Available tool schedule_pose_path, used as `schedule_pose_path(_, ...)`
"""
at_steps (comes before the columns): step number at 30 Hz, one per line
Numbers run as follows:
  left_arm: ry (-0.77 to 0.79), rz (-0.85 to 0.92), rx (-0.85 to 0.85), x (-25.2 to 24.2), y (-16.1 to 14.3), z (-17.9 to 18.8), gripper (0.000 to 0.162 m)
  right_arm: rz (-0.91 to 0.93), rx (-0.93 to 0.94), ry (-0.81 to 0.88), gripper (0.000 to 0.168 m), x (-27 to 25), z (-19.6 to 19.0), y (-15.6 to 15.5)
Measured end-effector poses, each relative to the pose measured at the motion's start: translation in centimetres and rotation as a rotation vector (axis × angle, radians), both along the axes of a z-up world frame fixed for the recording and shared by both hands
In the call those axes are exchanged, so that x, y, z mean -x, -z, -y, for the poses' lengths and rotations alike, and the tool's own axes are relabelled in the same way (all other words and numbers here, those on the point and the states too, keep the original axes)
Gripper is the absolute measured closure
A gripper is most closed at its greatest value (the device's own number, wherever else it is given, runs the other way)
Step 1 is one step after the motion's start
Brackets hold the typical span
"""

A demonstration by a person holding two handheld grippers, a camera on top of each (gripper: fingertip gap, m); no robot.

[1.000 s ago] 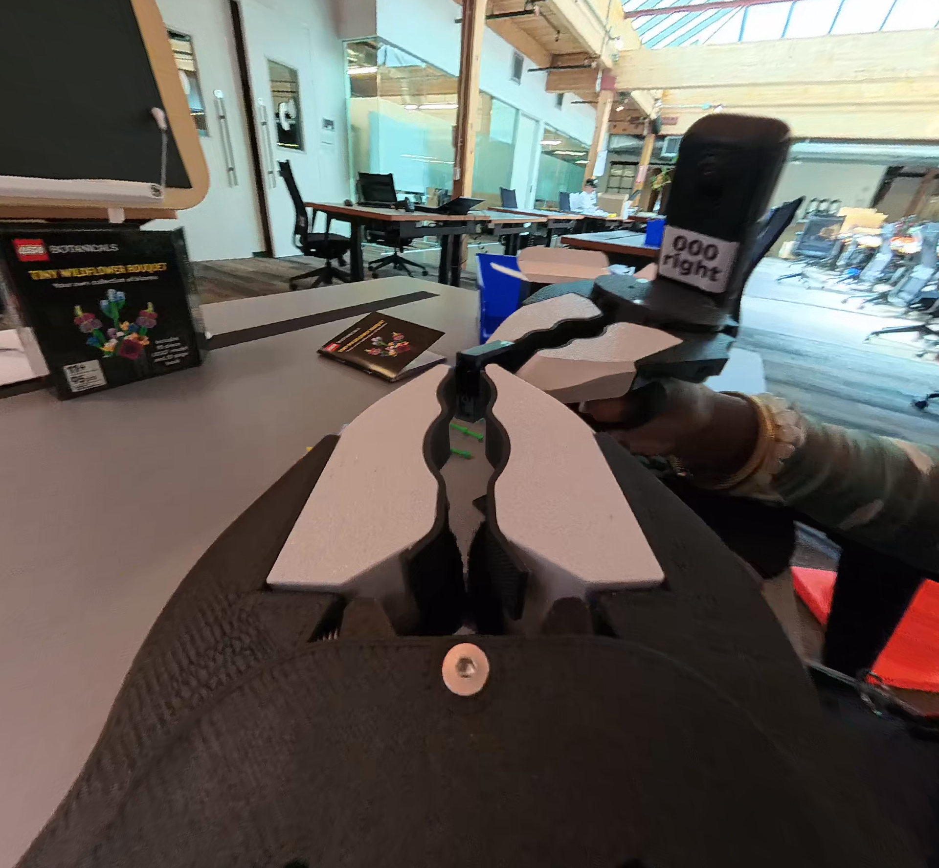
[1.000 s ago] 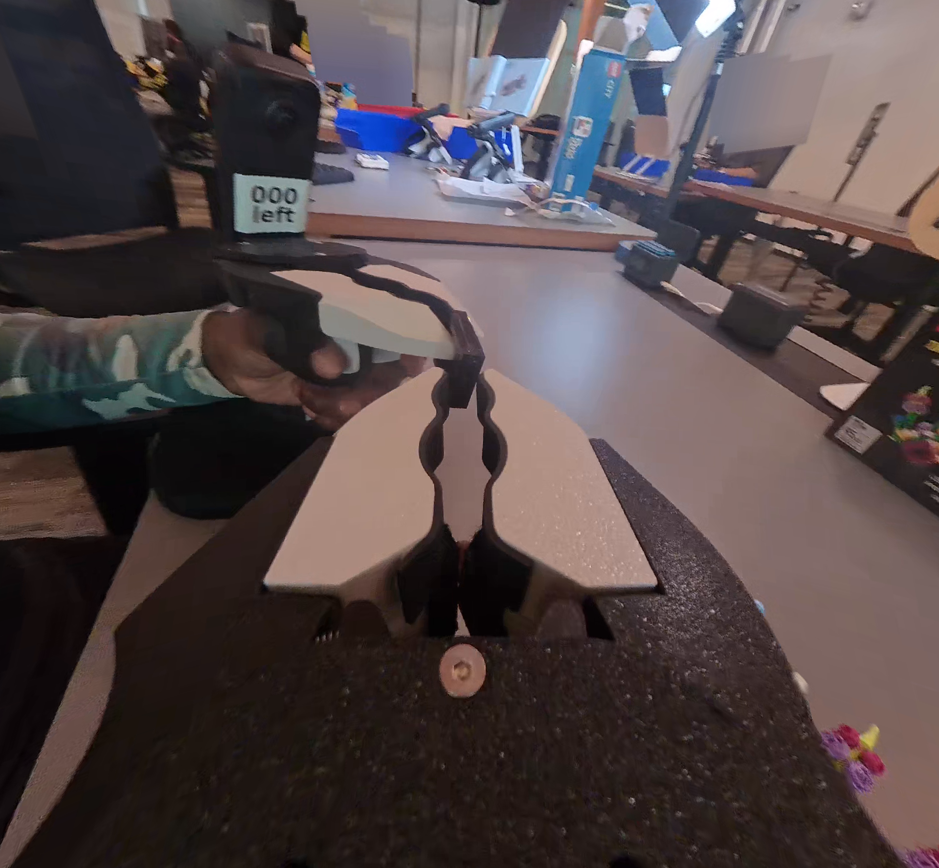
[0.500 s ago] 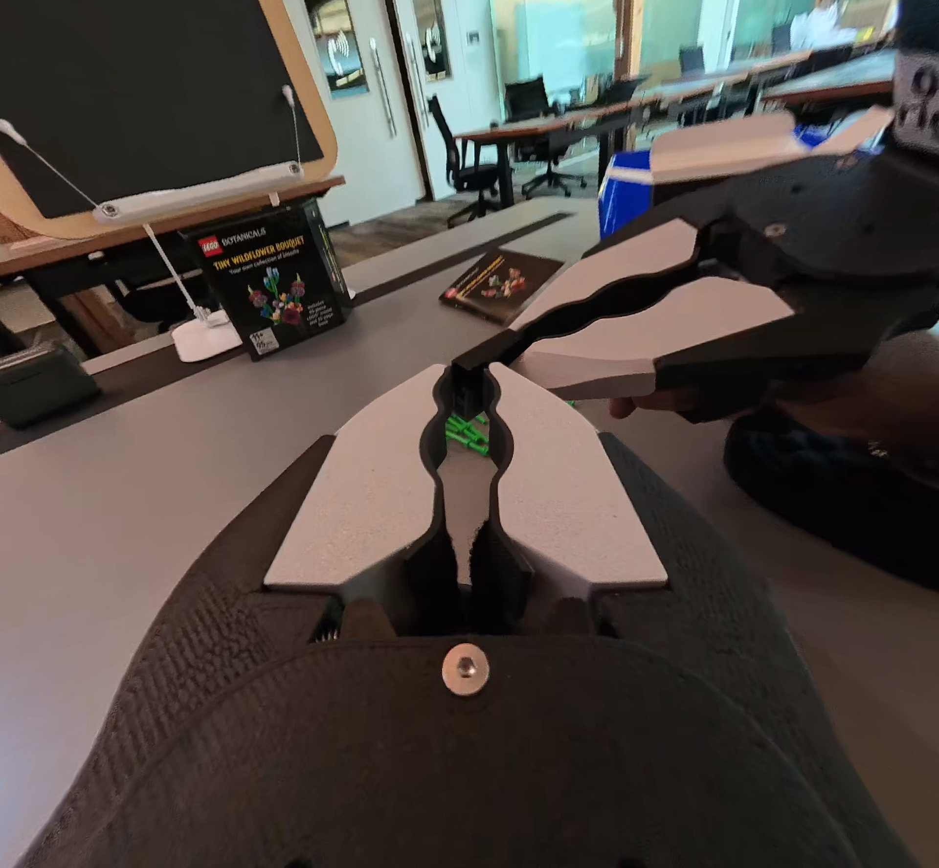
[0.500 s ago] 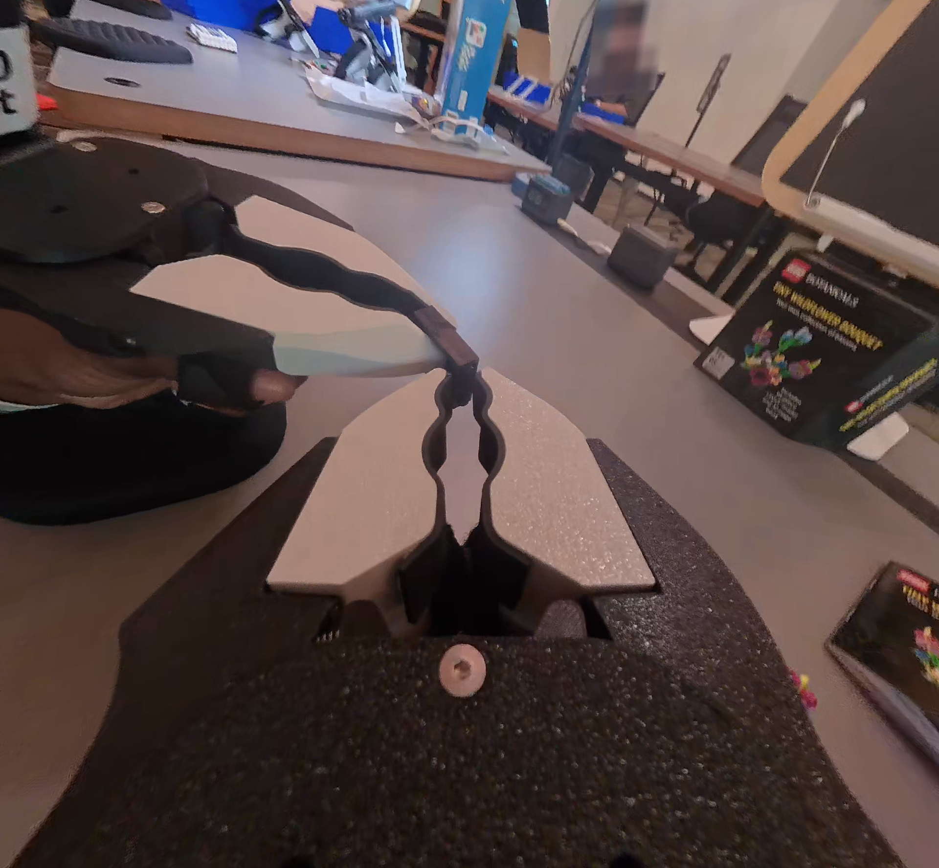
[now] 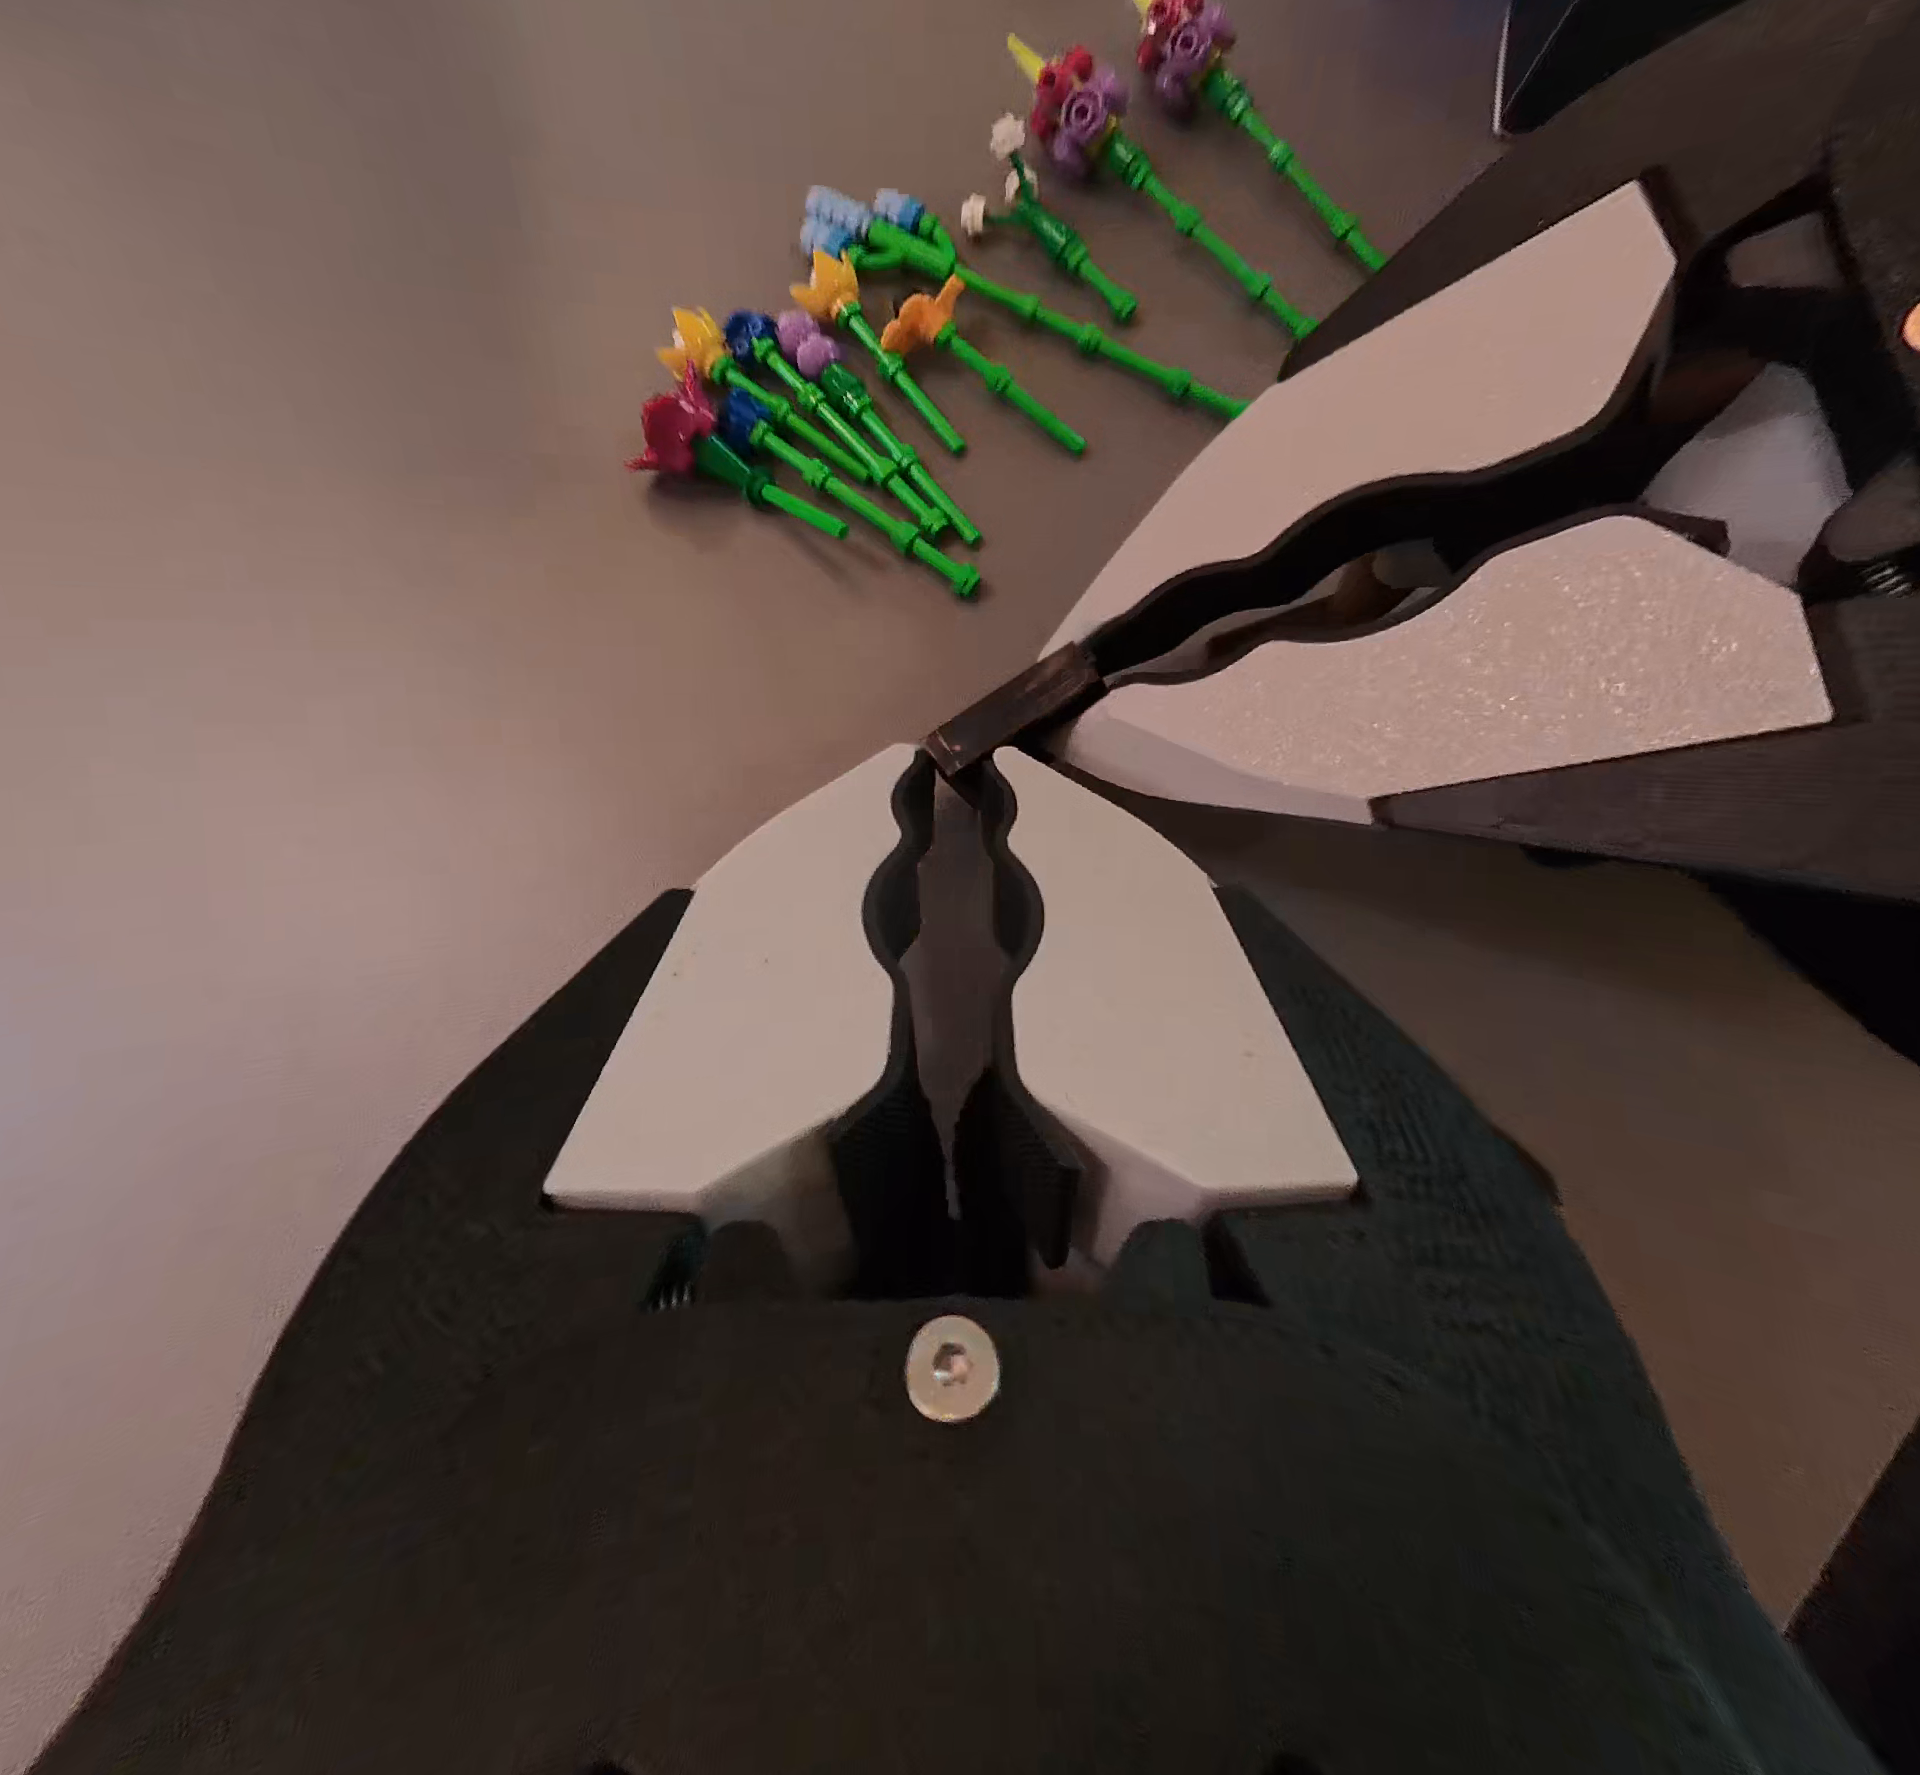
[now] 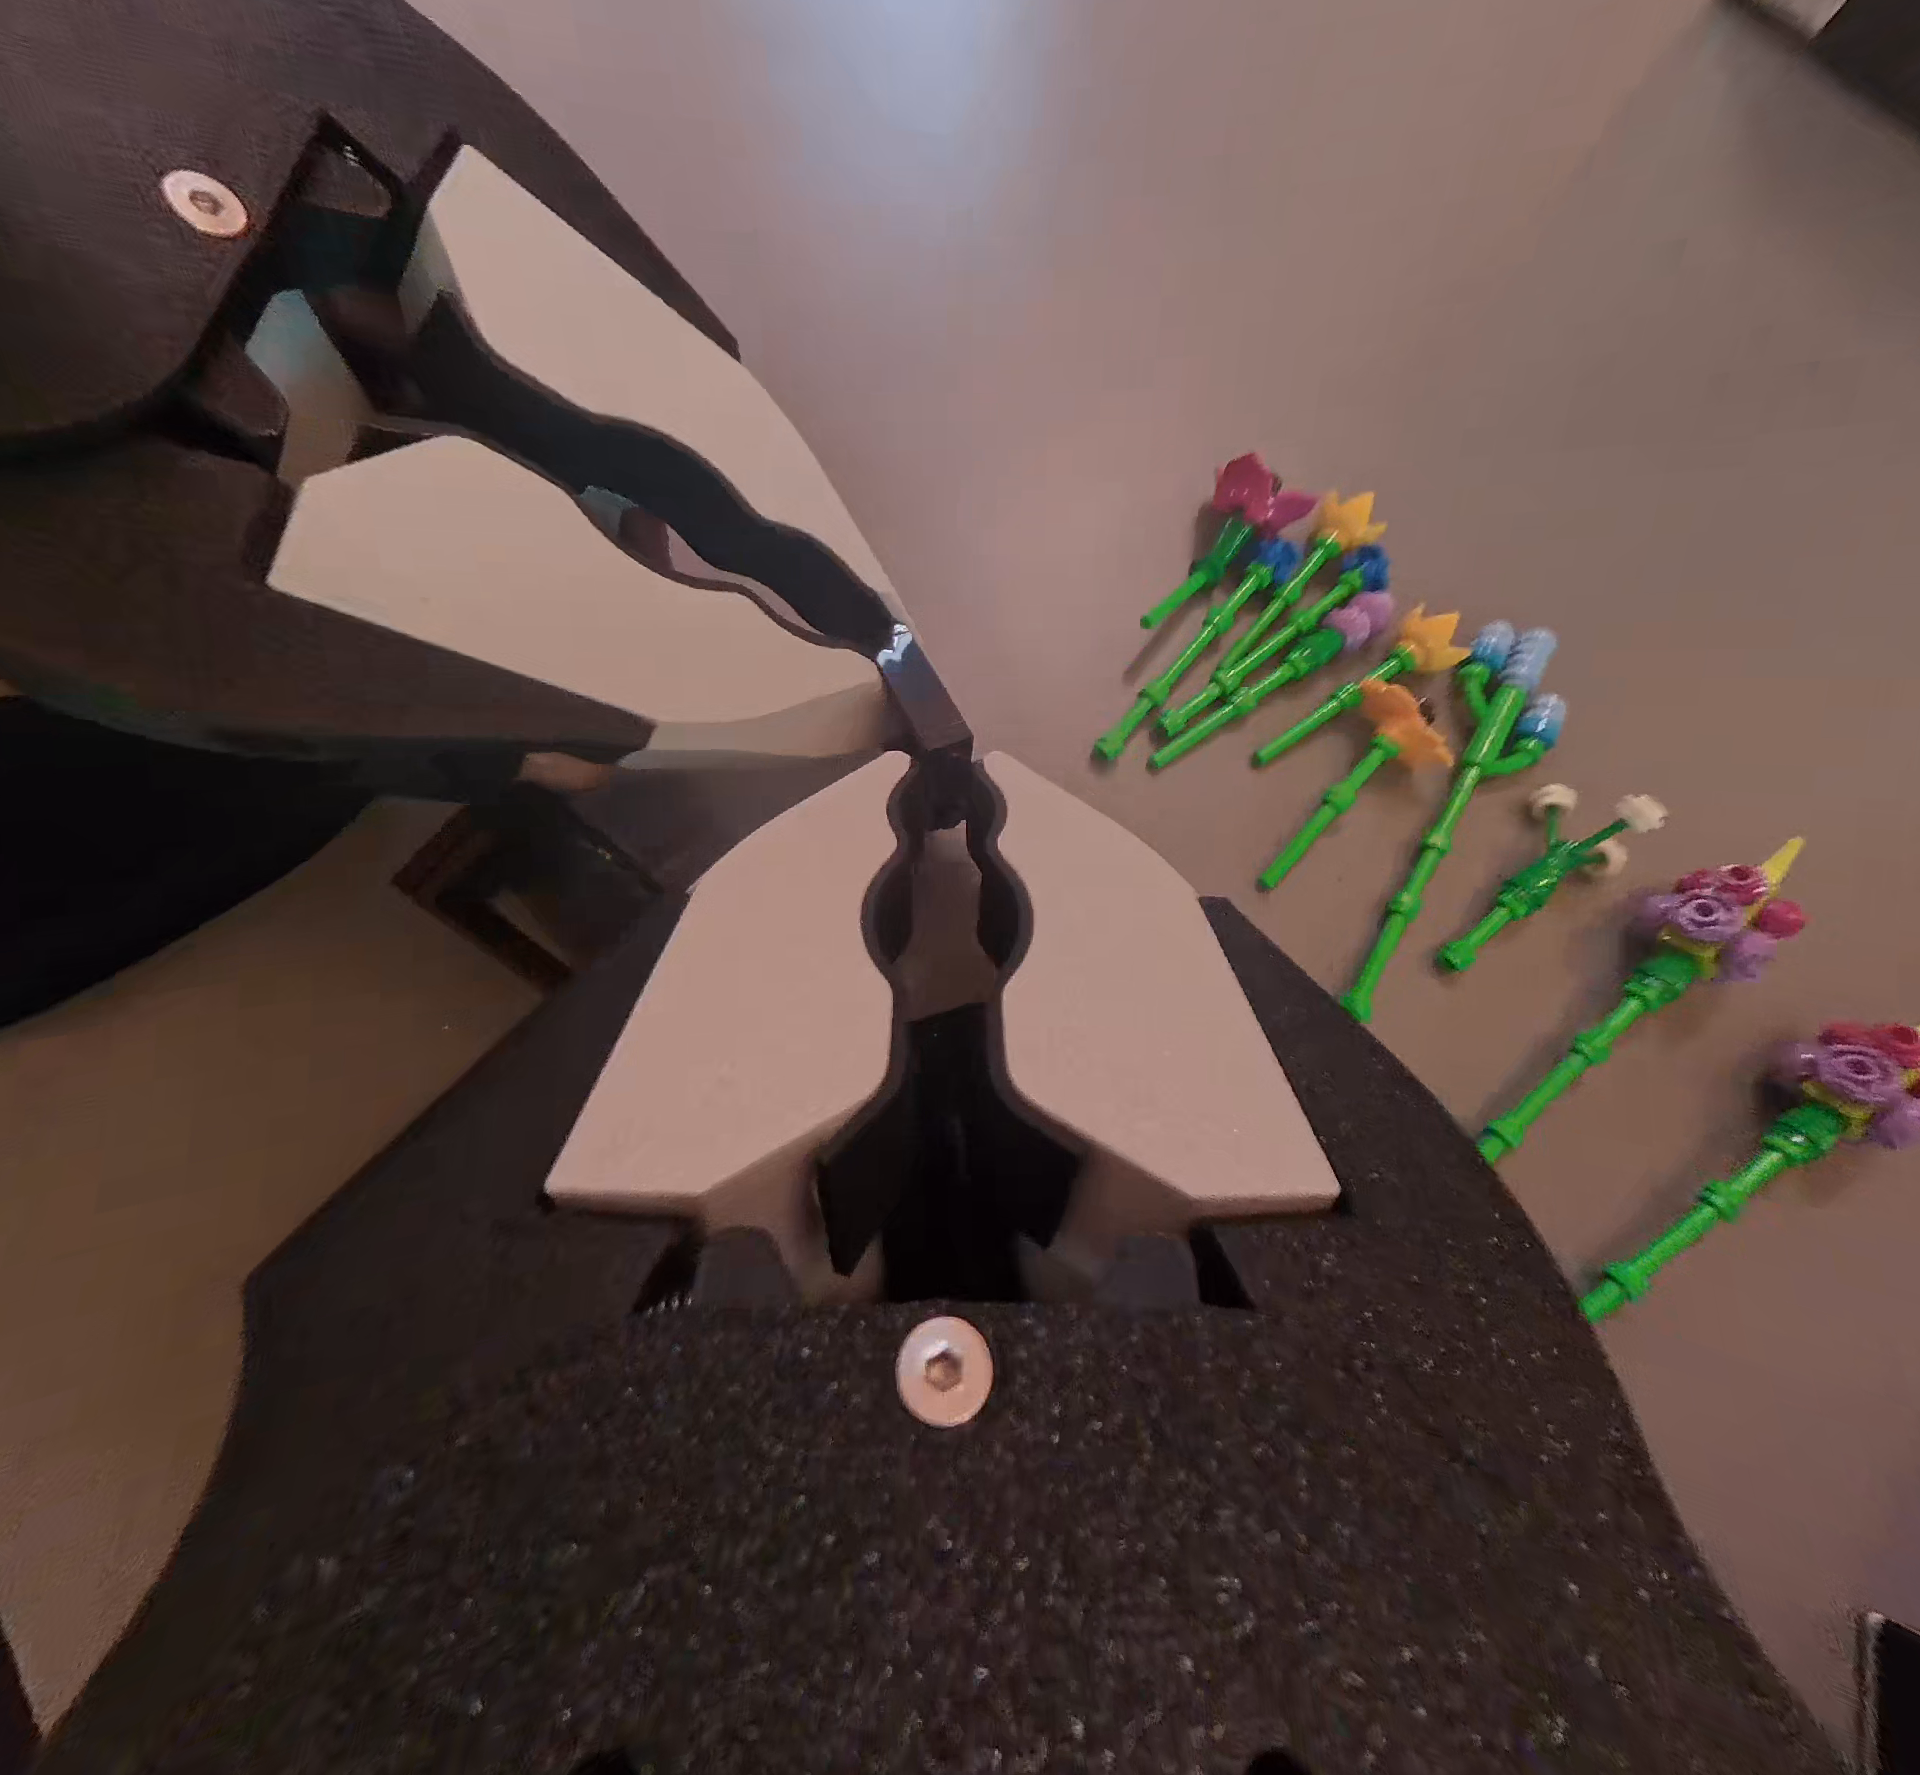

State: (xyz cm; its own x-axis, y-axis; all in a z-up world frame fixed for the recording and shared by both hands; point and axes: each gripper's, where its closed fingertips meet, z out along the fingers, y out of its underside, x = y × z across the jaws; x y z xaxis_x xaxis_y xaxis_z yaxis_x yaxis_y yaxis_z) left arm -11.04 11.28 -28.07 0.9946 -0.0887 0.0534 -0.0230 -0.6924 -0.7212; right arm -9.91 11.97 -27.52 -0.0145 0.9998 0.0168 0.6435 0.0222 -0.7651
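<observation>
Left wrist view, tipped down from the room, now shows the left gripper [image 5: 951, 775] and right gripper [image 5: 1049, 686] both clenched, empty, tips touching, near the toy flowers [image 5: 899, 369] lying in a row on the table [image 5: 312, 478].

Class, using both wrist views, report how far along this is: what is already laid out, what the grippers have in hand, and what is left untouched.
Laid out: the toy flowers lie side by side in a row on the table, stems roughly parallel.
In hand: nothing. The left gripper and right gripper are both shut, meeting tip to tip beside the row.
Left: every flower lies flat, none gripped.
</observation>
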Motion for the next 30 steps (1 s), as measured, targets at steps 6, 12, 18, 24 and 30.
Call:
schedule_pose_path(6, 0.038, 0.234, -0.082, -0.5, -1.5, 0.1, 0.151, -0.028, 0.47, -0.057, 0.161, 0.1, 0.7, -0.4)
schedule_pose_path(12, 0.088, 0.1, 0.037, -0.6, 0.3, 0.3, 0.148, 0.103, 0.506, -0.062, 0.161, -0.2, 1.0, 1.3)
schedule_pose_path(18, 0.144, 0.146, 0.076, -0.5, 0.4, 0.6, 0.152, 0.115, 0.329, -0.06, 0.16, 0.1, 0.7, 1.4)
schedule_pose_path(24, 0.147, 0.187, 0.089, -0.1, 0.5, 0.6, 0.151, 0.032, -0.084, -0.117, 0.141, 0.9, -0.4, 0.9)
schedule_pose_path(30, 0.16, 0.233, 0.091, -0.1, 0.5, 0.7, 0.151, -0.006, 0.044, -0.157, 0.149, 1.0, 0.2, 1.0)
